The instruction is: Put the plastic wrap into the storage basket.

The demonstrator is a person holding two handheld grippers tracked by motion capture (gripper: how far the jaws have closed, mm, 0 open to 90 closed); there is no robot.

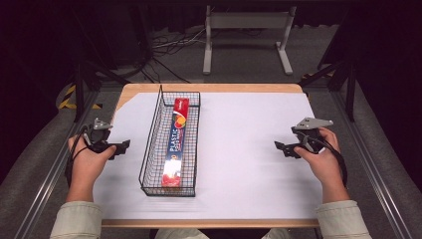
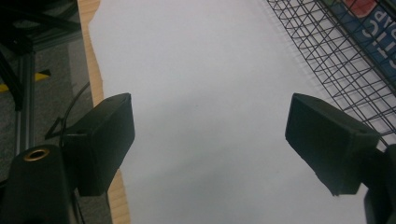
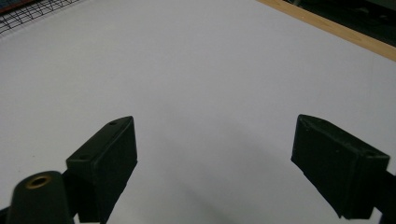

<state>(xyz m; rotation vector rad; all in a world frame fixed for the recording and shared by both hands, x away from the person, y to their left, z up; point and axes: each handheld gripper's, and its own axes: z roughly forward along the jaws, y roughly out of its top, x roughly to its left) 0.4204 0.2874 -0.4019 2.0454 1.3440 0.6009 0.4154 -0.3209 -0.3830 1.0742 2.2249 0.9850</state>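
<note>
Basket (image 1: 149,144), black wire, long, left of the worktop's (image 1: 249,149) middle, running from far edge toward near edge; holds one wrap box (image 1: 176,144) lengthwise, print partly unreadable through mesh. Left gripper (image 1: 121,147), near left edge: jaws apart, empty. Right gripper (image 1: 281,148), near right edge: jaws apart, empty.

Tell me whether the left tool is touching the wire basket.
Apart. In the high view, white table cover shows between the left tool and the wire basket; the left gripper view shows open jaws with nothing between them.
</note>
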